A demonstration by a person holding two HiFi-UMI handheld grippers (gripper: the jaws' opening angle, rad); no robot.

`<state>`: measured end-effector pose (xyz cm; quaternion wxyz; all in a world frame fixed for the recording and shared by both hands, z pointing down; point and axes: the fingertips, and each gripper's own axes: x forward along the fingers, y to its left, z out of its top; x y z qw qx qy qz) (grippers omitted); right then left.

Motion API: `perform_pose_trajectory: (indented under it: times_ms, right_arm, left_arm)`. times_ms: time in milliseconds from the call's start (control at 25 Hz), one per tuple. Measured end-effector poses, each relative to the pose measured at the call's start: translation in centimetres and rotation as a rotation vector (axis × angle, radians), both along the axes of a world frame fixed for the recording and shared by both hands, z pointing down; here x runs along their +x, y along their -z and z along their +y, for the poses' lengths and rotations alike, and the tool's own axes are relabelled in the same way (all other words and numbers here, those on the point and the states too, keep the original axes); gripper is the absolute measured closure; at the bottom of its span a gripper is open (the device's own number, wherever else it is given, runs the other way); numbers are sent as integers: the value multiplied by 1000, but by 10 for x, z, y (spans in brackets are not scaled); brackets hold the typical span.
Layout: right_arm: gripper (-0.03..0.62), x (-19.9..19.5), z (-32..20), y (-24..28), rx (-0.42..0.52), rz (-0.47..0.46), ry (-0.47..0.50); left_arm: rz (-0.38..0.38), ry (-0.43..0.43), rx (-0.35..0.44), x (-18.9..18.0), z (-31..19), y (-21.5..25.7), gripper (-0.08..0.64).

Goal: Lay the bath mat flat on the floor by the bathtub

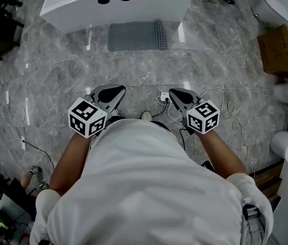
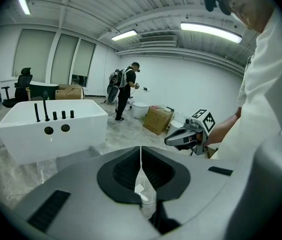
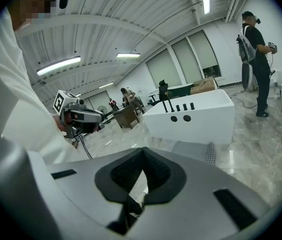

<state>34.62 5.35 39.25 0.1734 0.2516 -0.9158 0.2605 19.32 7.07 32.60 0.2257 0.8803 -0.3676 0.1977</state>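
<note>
Mat (image 1: 136, 35) is lying flat on the floor (image 1: 57, 80), just beside the white tub (image 1: 118, 6). Left gripper (image 1: 117, 91) and right gripper (image 1: 175, 93) are hovering side by side above the floor, close to the person's body and well apart from the mat, both pointing toward the tub. Each gripper's jaws are meeting at the tips, with nothing between them. White cables (image 1: 220, 103) are trailing across the floor near the right gripper. A cardboard box (image 1: 281, 50) is sitting at the far right.
</note>
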Motion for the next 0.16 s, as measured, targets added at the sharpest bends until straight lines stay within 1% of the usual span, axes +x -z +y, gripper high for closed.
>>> perform_pose_trajectory:
  times_ms: [160]
  right_arm:
    - [584,7,-12,-1,4,0,-7]
  left_arm:
    - [-12,-14,5,7,-13,0,537]
